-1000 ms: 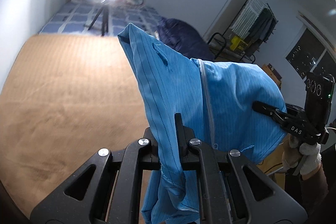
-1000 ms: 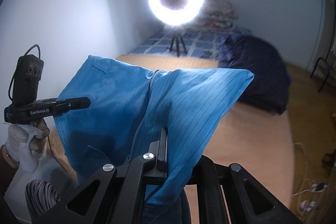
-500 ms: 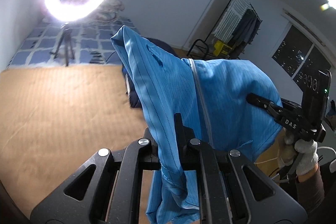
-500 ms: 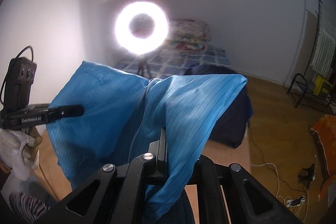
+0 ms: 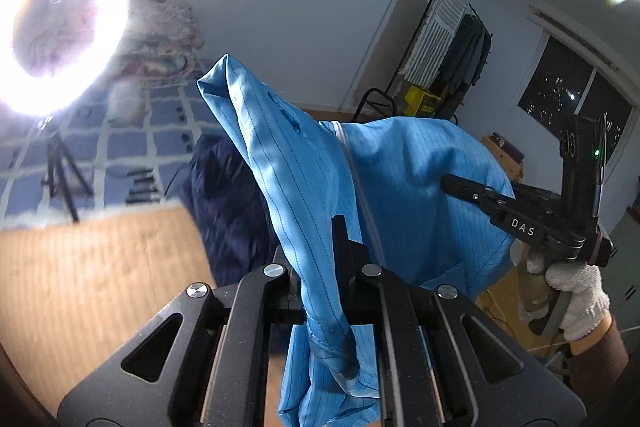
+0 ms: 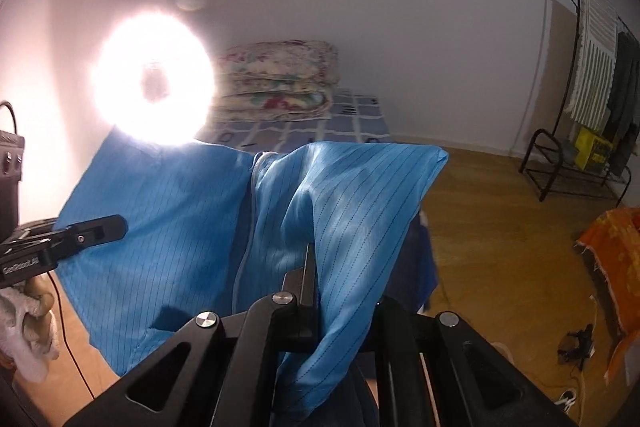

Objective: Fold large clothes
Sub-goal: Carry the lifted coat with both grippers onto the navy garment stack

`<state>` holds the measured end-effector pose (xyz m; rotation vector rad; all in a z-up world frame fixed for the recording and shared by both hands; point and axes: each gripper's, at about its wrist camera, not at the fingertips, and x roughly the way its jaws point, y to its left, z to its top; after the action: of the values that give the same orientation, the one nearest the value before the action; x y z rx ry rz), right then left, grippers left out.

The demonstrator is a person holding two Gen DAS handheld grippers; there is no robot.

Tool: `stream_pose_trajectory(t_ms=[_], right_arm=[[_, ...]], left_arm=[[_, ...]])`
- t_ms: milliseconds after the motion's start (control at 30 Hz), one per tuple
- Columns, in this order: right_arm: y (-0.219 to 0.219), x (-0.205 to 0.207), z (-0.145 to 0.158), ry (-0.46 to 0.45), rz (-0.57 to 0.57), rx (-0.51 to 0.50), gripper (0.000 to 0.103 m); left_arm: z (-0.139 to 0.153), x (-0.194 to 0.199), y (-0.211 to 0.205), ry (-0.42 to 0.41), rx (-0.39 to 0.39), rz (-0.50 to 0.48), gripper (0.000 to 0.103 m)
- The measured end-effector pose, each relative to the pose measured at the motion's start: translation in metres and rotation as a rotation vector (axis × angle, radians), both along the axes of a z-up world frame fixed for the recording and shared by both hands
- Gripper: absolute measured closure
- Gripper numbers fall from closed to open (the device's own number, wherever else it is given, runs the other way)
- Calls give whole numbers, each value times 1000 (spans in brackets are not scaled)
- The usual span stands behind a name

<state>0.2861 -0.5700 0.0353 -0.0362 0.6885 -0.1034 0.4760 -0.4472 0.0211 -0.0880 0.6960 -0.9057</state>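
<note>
Both grippers — left gripper (image 5: 326,227), right gripper (image 6: 314,259) — clenched on the pinstriped blue garment (image 5: 400,195), held aloft — no fold made yet.

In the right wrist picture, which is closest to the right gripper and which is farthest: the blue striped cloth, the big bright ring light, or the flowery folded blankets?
1. Blue pinstriped cloth garment: clamped in the right gripper, so nearest.
2. Round glowing ring light: up on the left, behind the cloth.
3. Stack of floral folded blankets: against the back wall, farthest.
</note>
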Motion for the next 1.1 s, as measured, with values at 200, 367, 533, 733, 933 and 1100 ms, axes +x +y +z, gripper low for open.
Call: stream_pose_trajectory(t_ms=[200, 367, 533, 733, 933, 1100], right_arm=[[-39, 44, 2, -9, -39, -16, 100], [-70, 74, 2, -24, -83, -11, 100], [-90, 101, -15, -20, -100, -5, 100], [-91, 128, -50, 28, -104, -33, 100], [-102, 143, -77, 74, -159, -85, 99], [-113, 152, -94, 107, -209, -128, 91]], left_arm=[[-3, 42, -40, -6, -2, 8, 97], [-14, 64, -63, -16, 7, 16, 97], [-33, 80, -77, -27, 48, 46, 97], [-67, 99, -88, -56, 131, 88, 97], [-91, 114, -87, -31, 144, 121, 97], [-105, 116, -89, -32, 185, 130, 96]])
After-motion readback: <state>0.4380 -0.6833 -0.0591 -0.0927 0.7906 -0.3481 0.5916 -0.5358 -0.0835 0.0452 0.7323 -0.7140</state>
